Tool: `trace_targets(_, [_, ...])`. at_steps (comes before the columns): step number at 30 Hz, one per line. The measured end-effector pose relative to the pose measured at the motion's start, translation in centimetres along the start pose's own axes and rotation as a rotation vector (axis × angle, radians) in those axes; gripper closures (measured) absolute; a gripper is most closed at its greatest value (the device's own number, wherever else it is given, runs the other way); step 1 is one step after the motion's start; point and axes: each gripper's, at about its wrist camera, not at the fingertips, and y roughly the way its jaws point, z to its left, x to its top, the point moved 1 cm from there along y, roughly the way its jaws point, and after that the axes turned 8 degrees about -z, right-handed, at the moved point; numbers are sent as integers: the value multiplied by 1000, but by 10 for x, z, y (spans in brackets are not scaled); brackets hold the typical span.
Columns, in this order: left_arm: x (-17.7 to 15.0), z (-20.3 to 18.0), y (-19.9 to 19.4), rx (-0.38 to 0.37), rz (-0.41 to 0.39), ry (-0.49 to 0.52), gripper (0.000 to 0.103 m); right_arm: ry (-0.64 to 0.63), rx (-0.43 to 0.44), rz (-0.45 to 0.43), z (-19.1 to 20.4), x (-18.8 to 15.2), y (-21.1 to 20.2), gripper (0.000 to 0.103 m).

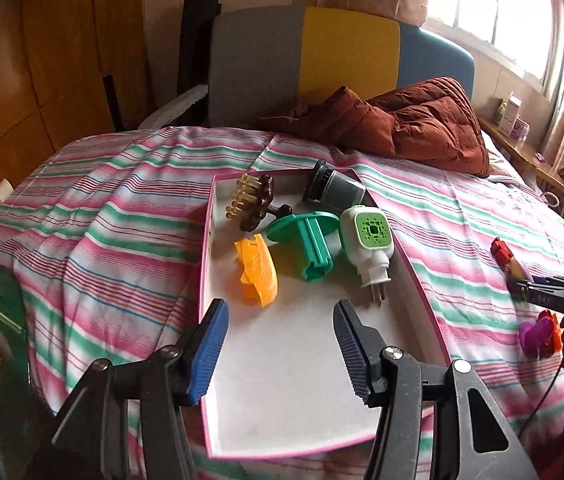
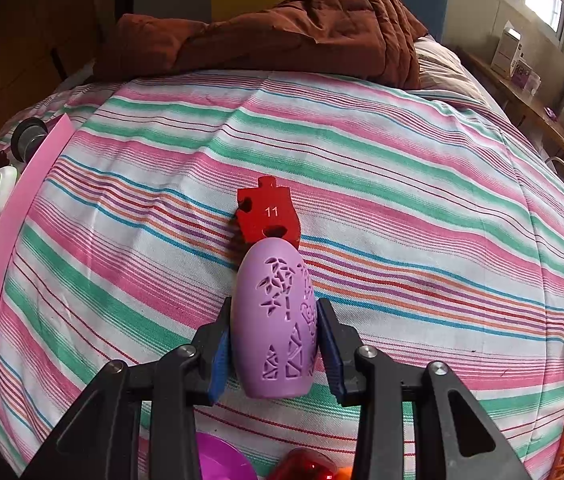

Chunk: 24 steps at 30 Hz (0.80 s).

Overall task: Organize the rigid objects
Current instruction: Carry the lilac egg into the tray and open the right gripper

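Where the tray (image 1: 206, 236) rim ends, bare stripes (right gripper (image 2: 274, 344) around egg (image 2: 276, 320)).

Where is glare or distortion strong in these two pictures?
Left wrist view: the window is blown out white, and the bedsheet stripes bulge from fisheye distortion. Right wrist view: lighting is even, the purple egg is sharp, and the corners are dark.

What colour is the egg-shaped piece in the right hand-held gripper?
Lilac purple with cut-out patterns, on the egg-shaped piece; clearest in the right wrist view.
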Motion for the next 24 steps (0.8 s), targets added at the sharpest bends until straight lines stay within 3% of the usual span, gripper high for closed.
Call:
trace_targets(12, [-18,19,-19,22,1,-22,47,-28,-25,-5,3,-2,2,65])
trace_targets(19, [-26,45,-26,46,-10,-64,47,31,-94,66,11,5,0,66])
trace_targets(24, [-33,70,-28,81,-9,-119,47,84,-62,79,22,6,-8,65])
